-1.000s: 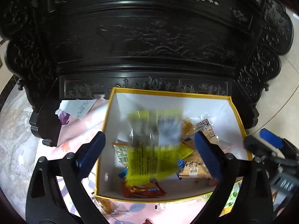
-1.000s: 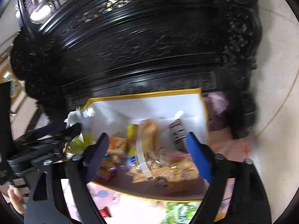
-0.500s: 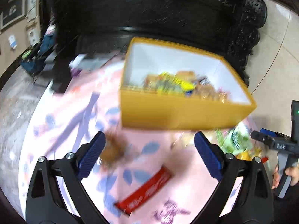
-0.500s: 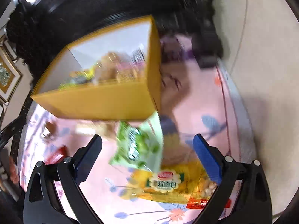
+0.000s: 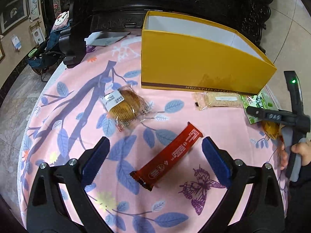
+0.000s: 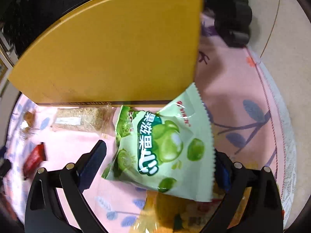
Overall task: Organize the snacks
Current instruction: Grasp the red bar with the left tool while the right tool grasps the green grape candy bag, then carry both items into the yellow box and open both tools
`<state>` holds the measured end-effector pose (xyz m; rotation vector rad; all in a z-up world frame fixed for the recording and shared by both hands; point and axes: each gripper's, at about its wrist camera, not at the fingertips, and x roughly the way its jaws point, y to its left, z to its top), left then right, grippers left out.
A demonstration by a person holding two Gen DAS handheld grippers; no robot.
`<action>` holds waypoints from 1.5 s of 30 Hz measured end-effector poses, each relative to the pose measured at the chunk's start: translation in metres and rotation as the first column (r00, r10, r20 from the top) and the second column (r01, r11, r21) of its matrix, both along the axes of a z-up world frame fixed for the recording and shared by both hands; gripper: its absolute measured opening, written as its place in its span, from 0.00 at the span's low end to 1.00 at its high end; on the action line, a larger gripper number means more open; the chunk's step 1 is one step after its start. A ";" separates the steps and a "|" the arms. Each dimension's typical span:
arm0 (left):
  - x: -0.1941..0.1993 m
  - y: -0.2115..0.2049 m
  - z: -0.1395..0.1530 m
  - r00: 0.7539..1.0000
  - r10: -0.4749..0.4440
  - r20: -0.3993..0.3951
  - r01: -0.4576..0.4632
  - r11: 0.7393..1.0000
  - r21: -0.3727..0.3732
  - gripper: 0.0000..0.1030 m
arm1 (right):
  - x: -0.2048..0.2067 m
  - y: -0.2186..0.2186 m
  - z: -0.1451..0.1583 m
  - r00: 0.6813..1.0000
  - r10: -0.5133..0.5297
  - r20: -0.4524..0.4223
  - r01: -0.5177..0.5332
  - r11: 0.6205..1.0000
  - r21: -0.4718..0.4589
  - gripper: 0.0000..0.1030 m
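Snacks (image 5: 168, 158) lie on pink floral tablecloth (image 5: 77, 101); tiled floor (image 5: 291, 9) beyond.

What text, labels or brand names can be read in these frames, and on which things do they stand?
"MOUNTAIN DEER SHOES", last word partly cut off: dark strip along the bottom of the yellow box.
"果滋果心": large white characters on the green candy bag.
Small red brand mark near that bag's top edge: too small to read.
Red bar wrapper: white print, too small.
Cake packet: white label, unreadable.
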<state>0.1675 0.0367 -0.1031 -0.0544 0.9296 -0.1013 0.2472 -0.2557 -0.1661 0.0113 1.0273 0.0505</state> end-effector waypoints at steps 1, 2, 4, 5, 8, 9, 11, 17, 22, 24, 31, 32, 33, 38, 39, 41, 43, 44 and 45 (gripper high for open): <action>0.000 0.000 0.000 1.000 0.000 0.000 0.000 1.000 -0.002 0.94 | -0.001 0.005 0.000 1.000 0.006 0.016 -0.005 0.999 -0.038 0.89; 0.000 0.000 -0.001 1.000 0.000 -0.001 0.000 1.000 -0.003 0.94 | -0.004 0.010 0.002 0.999 0.028 0.045 -0.026 0.999 -0.035 0.77; 0.001 -0.001 -0.002 1.000 -0.003 -0.003 0.003 1.000 0.000 0.94 | -0.006 0.014 0.003 0.998 0.028 0.050 -0.026 0.999 -0.038 0.68; 0.001 -0.001 -0.002 1.000 -0.004 -0.003 0.004 1.000 0.004 0.94 | -0.008 0.017 0.005 0.997 0.041 0.058 -0.039 0.999 -0.030 0.61; 0.000 -0.001 -0.002 1.000 -0.012 0.002 0.012 0.999 0.030 0.94 | -0.020 0.025 0.014 0.994 0.056 0.095 -0.053 0.998 -0.030 0.42; -0.001 0.000 -0.001 1.000 -0.016 0.002 0.016 0.999 0.034 0.94 | -0.025 0.024 0.018 0.993 0.058 0.102 -0.057 0.998 -0.008 0.36; -0.003 0.004 -0.001 0.999 -0.040 0.001 0.040 0.998 0.042 0.94 | -0.042 0.023 0.030 0.990 0.066 0.124 -0.072 0.996 0.046 0.26; 0.004 -0.007 -0.019 0.985 -0.171 -0.037 0.173 0.982 0.072 0.94 | -0.072 0.020 0.027 0.991 0.068 0.116 -0.083 0.987 0.137 0.18; 0.019 -0.026 -0.050 0.969 -0.217 -0.119 0.228 0.969 0.097 0.91 | -0.068 0.011 0.021 0.994 0.049 0.094 -0.067 0.977 0.203 0.18; 0.017 -0.030 -0.054 0.974 -0.204 -0.104 0.214 0.972 0.095 0.88 | -0.063 0.009 0.018 0.995 0.043 0.087 -0.060 0.976 0.210 0.21; 0.008 -0.015 -0.045 0.987 -0.136 -0.089 0.141 0.989 0.054 0.23 | -0.049 0.021 0.013 0.993 0.031 0.111 -0.046 0.989 0.139 0.26; 0.005 -0.017 -0.045 0.988 -0.132 -0.085 0.137 0.989 0.060 0.23 | -0.049 0.025 0.012 0.992 0.033 0.122 -0.047 0.992 0.114 0.27; 0.003 -0.019 -0.045 0.988 -0.131 -0.077 0.137 0.988 0.073 0.23 | -0.049 0.027 0.011 0.991 0.035 0.127 -0.048 0.994 0.102 0.27; -0.007 -0.023 -0.044 0.992 -0.106 -0.067 0.109 0.993 0.049 0.23 | -0.055 0.029 0.015 0.988 0.039 0.147 -0.054 0.994 0.099 0.22; -0.011 -0.025 -0.041 0.993 -0.102 -0.056 0.105 0.993 0.058 0.23 | -0.059 0.029 0.019 0.986 0.046 0.158 -0.062 0.993 0.097 0.18; -0.018 -0.030 -0.034 0.993 -0.116 -0.039 0.118 0.991 0.060 0.23 | -0.070 0.031 0.029 0.981 0.058 0.187 -0.075 0.994 0.085 0.17; -0.024 -0.034 -0.026 0.991 -0.129 -0.025 0.130 0.990 0.050 0.23 | -0.081 0.028 0.038 0.977 0.060 0.207 -0.080 0.993 0.090 0.17; -0.028 -0.036 -0.021 0.991 -0.133 -0.015 0.133 0.990 0.048 0.23 | -0.086 0.026 0.042 0.975 0.051 0.215 -0.074 0.992 0.101 0.17; -0.030 -0.037 -0.017 0.991 -0.135 -0.009 0.135 0.990 0.043 0.23 | -0.091 0.024 0.046 0.974 0.045 0.221 -0.072 0.991 0.112 0.17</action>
